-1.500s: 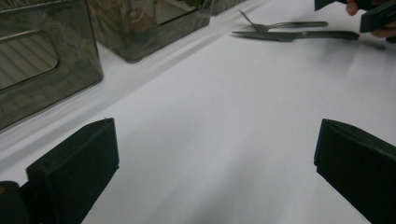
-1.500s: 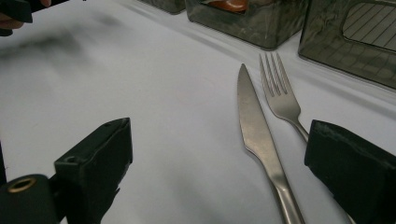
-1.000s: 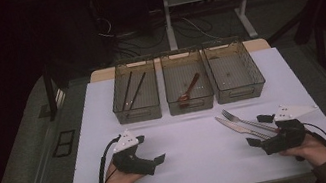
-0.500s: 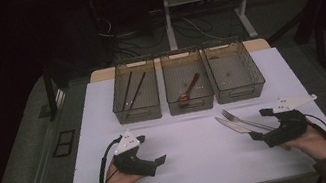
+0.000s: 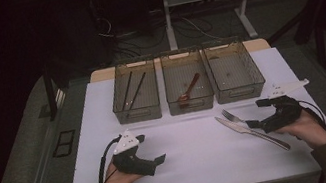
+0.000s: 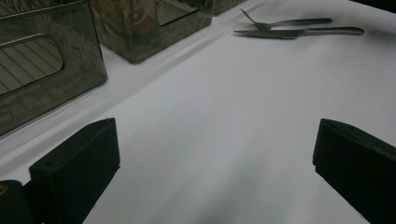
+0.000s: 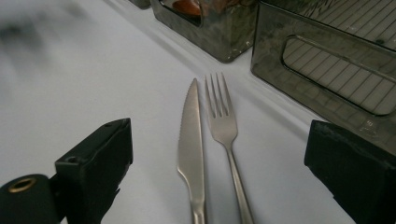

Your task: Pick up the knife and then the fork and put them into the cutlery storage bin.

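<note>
A steel knife (image 5: 249, 132) and a fork (image 5: 230, 115) lie side by side on the white table cover, right of centre. My right gripper (image 5: 255, 114) is open just over their handle ends. In the right gripper view the knife (image 7: 191, 135) and fork (image 7: 224, 121) lie between the two spread jaws, untouched, tips pointing away. My left gripper (image 5: 151, 148) rests open at the front left with bare cover between its jaws. The left gripper view shows the knife (image 6: 299, 32) and fork (image 6: 285, 22) far off.
Three smoky plastic bins stand in a row at the back. The left bin (image 5: 137, 110) holds dark chopsticks (image 5: 130, 91), the middle bin (image 5: 191, 104) a reddish spoon (image 5: 190, 88), and the right bin (image 5: 241, 92) looks bare. The white cover (image 5: 199, 166) ends near my forearms.
My right gripper has moved away from me toward the bins and now stands over the knife and fork handles. The left gripper has stayed almost still.
</note>
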Motion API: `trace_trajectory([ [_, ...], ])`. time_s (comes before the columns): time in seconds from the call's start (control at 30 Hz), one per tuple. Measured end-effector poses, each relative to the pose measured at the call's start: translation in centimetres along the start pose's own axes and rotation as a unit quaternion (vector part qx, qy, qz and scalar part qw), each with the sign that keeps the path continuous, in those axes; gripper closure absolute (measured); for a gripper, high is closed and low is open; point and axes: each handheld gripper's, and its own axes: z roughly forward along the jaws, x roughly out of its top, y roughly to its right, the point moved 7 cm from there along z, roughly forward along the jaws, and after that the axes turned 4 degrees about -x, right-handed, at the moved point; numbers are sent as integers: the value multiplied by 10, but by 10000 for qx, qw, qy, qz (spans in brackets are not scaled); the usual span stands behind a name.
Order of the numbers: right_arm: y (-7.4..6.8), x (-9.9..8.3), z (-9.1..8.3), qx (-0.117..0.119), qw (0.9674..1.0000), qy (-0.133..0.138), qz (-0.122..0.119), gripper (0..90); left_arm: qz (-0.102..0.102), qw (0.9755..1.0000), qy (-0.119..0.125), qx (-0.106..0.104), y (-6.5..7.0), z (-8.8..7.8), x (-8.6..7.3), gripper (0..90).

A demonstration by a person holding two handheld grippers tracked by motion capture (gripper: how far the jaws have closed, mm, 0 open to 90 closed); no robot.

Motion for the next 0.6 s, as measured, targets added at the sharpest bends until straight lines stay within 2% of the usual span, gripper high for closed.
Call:
trace_trajectory([
  [0.4,12,15,11,-94,9985,-471,-244,71,67,9999,-86,-18,2,1,-2,16],
  [0.6,18,19,17,-202,9945,-955,-393,71,60,9999,-89,-20,2,1,-2,16],
])
